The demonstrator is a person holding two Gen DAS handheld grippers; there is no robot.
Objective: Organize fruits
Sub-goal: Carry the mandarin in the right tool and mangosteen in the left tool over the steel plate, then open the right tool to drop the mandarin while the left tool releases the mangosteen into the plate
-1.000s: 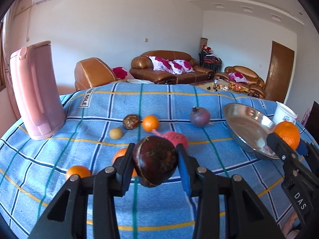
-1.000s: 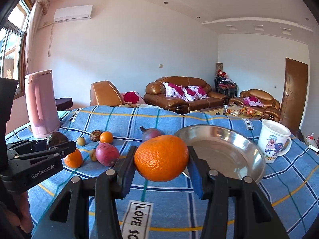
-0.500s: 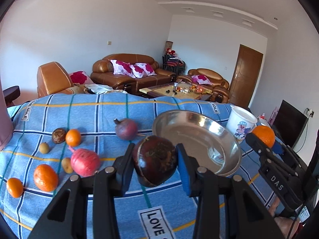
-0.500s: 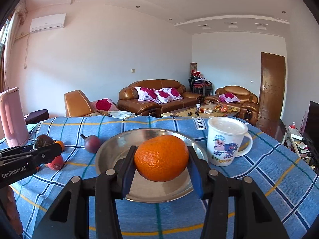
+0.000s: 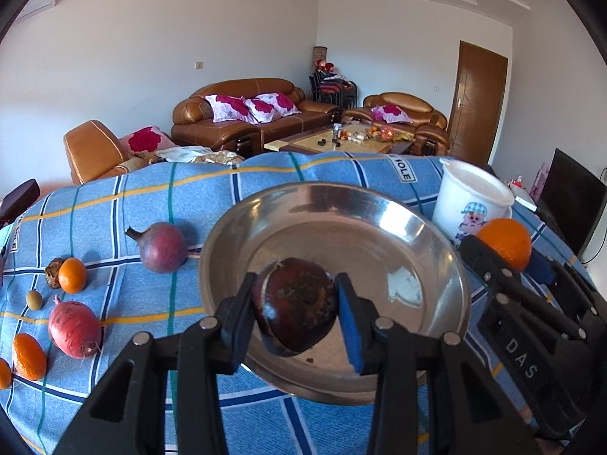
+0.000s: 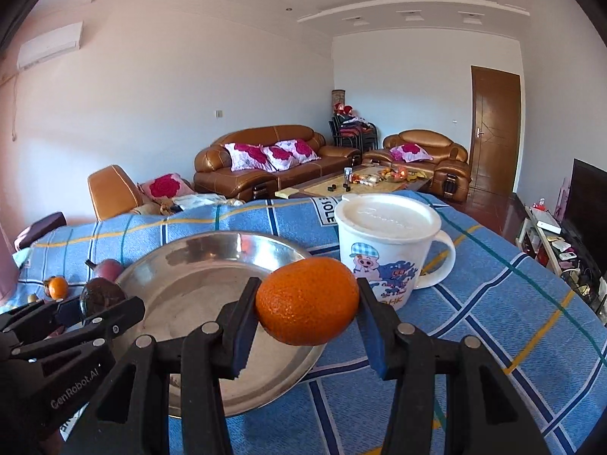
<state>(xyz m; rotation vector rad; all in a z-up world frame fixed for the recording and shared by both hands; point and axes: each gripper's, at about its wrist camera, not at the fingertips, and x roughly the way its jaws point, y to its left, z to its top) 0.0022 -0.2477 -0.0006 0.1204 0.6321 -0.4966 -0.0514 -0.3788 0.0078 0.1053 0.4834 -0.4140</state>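
Left wrist view: the left gripper (image 5: 296, 314) has its fingers (image 5: 239, 314) closed part way on a dark brown fruit (image 5: 296, 313), one on each side; the fruit hangs over the near part of the shiny metal bowl (image 5: 379, 227), and nothing else is in the bowl yet; the bowl sits on the bench (image 5: 114, 204) with the blue checked cloth; to the left lie the other fruits, well apart from the bowl: a purple one (image 5: 162, 247), a pink one (image 5: 74, 328), small oranges (image 5: 73, 275) and a tiny green one (image 5: 34, 299); a good way to do this step is to go down low over the middle of the bowl, then open slowly, so the round fruit does not bounce or roll out.

Right wrist view: the right gripper (image 6: 306, 313) has its fingers (image 6: 242, 322) closed part way on an orange (image 6: 307, 300); the orange hangs over the right edge of the bowl (image 6: 212, 250), in front of the white mug (image 6: 387, 250); I think it should move a bit left first, away from the rim and the mug; the left gripper (image 6: 72, 311) is close on the left side, so the two hands should keep apart and let go one at a time; the orange should land beside the brown fruit (image 6: 100, 295), not on top of it.
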